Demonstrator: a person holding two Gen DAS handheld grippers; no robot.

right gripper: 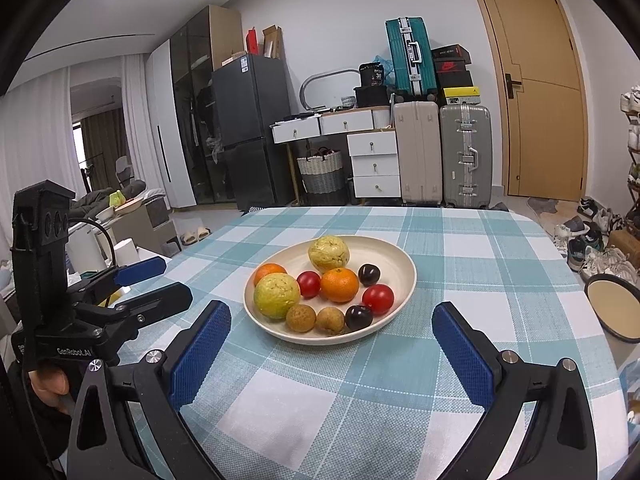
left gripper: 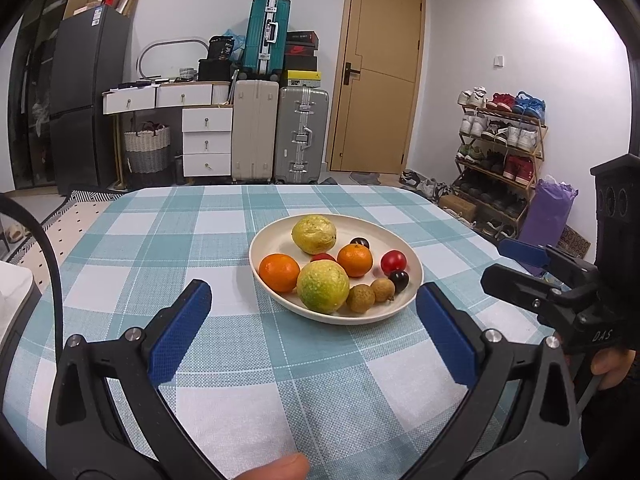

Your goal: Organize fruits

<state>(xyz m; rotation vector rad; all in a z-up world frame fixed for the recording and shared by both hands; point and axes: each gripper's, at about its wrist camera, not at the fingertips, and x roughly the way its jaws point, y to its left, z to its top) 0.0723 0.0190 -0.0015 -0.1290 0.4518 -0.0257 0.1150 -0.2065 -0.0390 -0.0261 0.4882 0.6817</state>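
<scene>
My left gripper and right gripper both hang spread wide, holding nothing, the plate of fruit at twelve o'clock on the table. The near guava, at the plate's eight o'clock, looks heavy, round and prone to roll; I'd pinch it across its widest part. The tomatoes would bruise, so squeeze gently.

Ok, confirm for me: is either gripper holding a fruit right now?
No, both the left gripper and right gripper are open and empty, short of the plate.

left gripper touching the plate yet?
Apart. The left wrist view shows the open left gripper short of the plate; checked tablecloth is visible between each blue pad and the rim.
</scene>
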